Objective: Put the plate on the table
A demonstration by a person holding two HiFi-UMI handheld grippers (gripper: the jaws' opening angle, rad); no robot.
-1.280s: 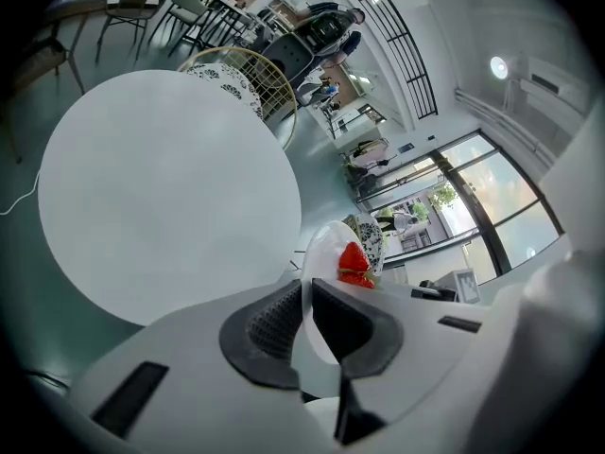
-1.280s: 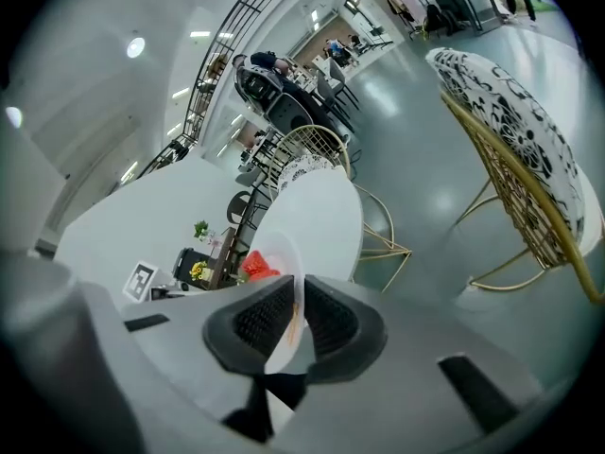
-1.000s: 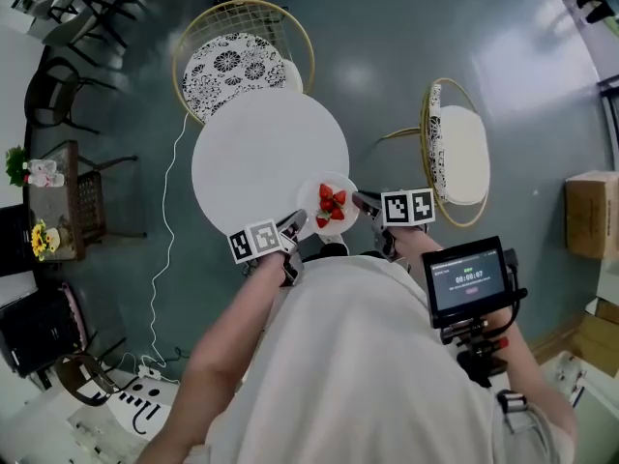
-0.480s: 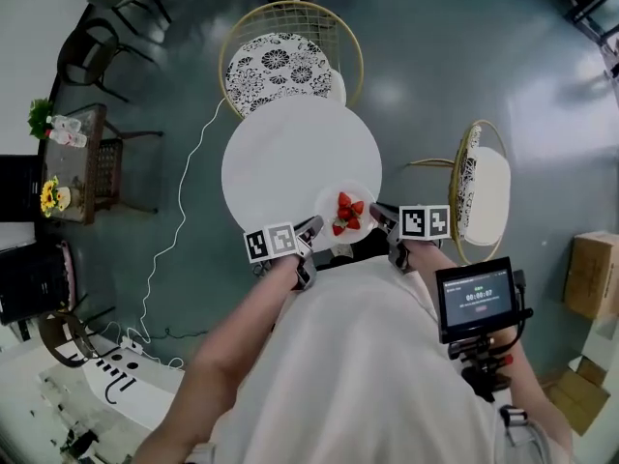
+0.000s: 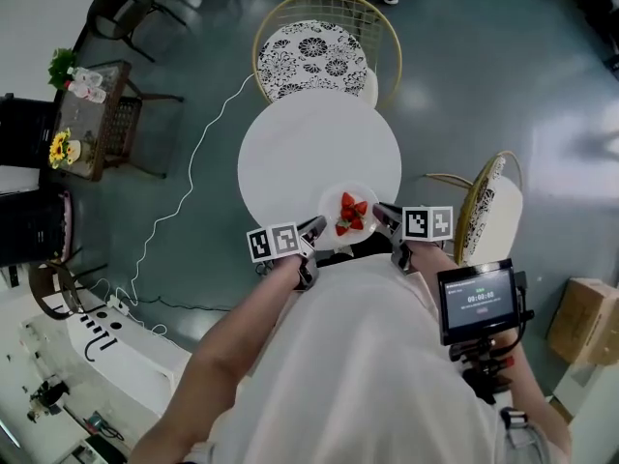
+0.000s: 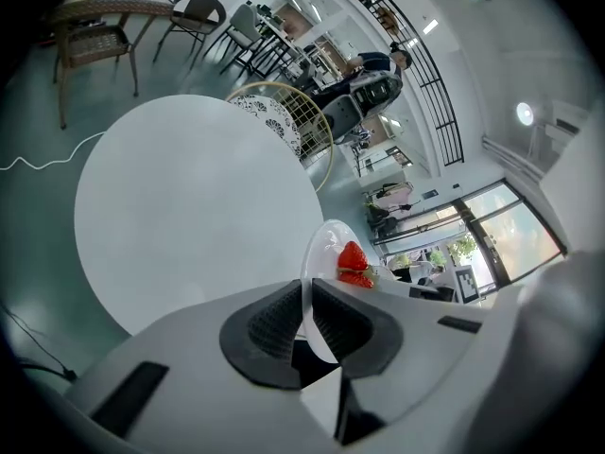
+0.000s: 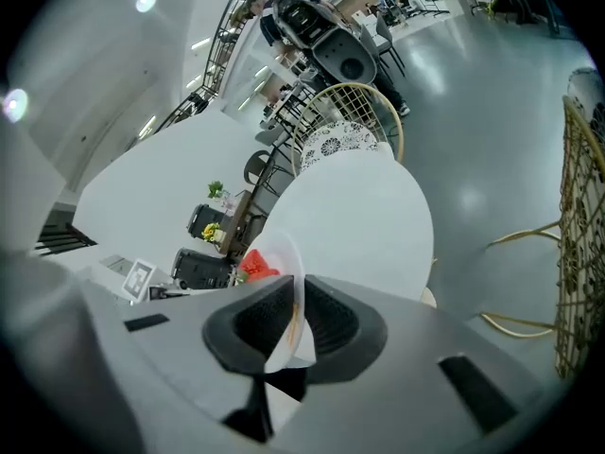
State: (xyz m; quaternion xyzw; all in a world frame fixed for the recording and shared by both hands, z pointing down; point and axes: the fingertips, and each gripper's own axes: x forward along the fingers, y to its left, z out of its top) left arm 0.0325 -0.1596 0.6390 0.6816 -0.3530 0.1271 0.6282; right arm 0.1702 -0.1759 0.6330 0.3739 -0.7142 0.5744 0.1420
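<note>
A white plate [image 5: 340,201] with red strawberries [image 5: 350,213] is held level over the near edge of the round white table [image 5: 309,143]. My left gripper [image 5: 314,228] is shut on the plate's left rim and my right gripper [image 5: 380,212] is shut on its right rim. In the left gripper view the plate's thin rim [image 6: 317,253] runs between the dark pads [image 6: 274,322], strawberries [image 6: 353,263] beyond. In the right gripper view the plate rim [image 7: 288,282] sits between the pads [image 7: 329,324], with strawberries [image 7: 255,265] at its left.
A wire chair with a patterned cushion [image 5: 319,54] stands at the table's far side; another chair [image 5: 493,211] stands at the right. A white cable [image 5: 184,191] trails over the floor at left. A side table with flowers [image 5: 82,114] is far left. A phone screen [image 5: 476,300] hangs by my right arm.
The view has shifted so the table sits nearer the middle. The plate with both grippers on it has moved slightly further over the table's near edge.
</note>
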